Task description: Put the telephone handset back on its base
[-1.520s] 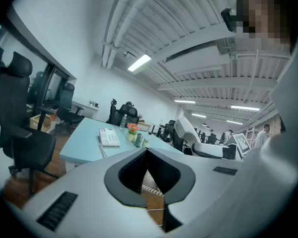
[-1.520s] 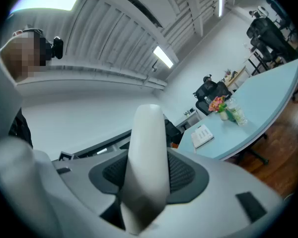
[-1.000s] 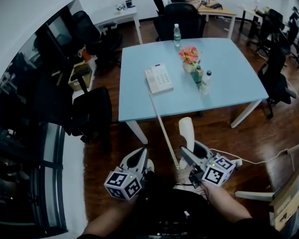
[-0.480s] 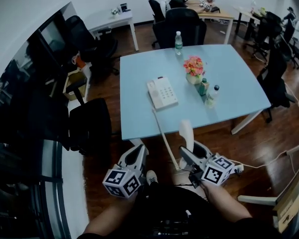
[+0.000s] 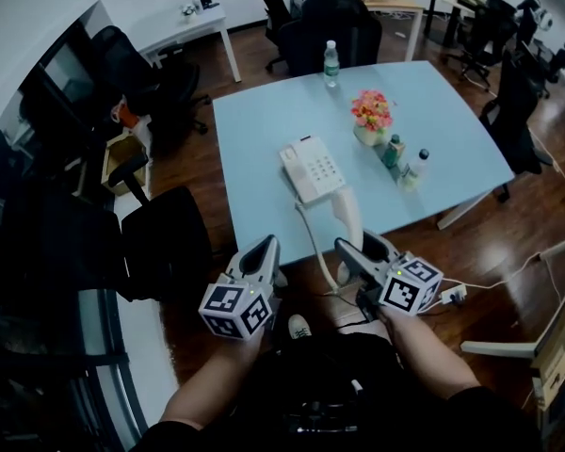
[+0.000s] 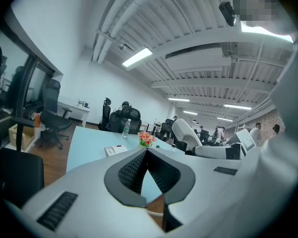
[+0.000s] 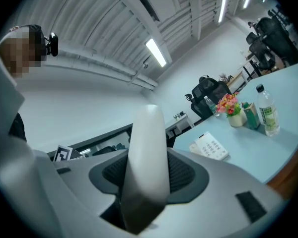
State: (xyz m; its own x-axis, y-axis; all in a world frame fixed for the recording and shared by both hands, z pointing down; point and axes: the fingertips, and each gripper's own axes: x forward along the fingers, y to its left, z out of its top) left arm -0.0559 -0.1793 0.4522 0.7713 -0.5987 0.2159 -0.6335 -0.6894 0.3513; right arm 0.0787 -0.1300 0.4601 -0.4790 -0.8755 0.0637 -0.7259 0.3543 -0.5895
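While right hand-held gripper (image 5: 358, 252) clamps handset (image 5: 347, 215), carry up-frame to base (image 5: 313, 169) at frame centre — align, lay flat, then release; left hand-held gripper (image 5: 264, 252) closed, empty.

The right hand-held gripper (image 7: 149, 178) holds the white handset (image 7: 148, 133) between its two jaws. The dark pads press on it from both sides. The handset stands up tall and fills the middle. Far off to the right is a light blue desk (image 7: 248, 150). On it lies the white phone base (image 7: 209, 146), buttons facing up. Further right stand a pot of pink flowers (image 7: 230, 107), a small green bottle (image 7: 250, 114) and a clear water bottle (image 7: 266, 112), close together. Behind the desk is a black chair (image 7: 207, 90). A long lamp (image 7: 156, 52) shines on the ceiling.
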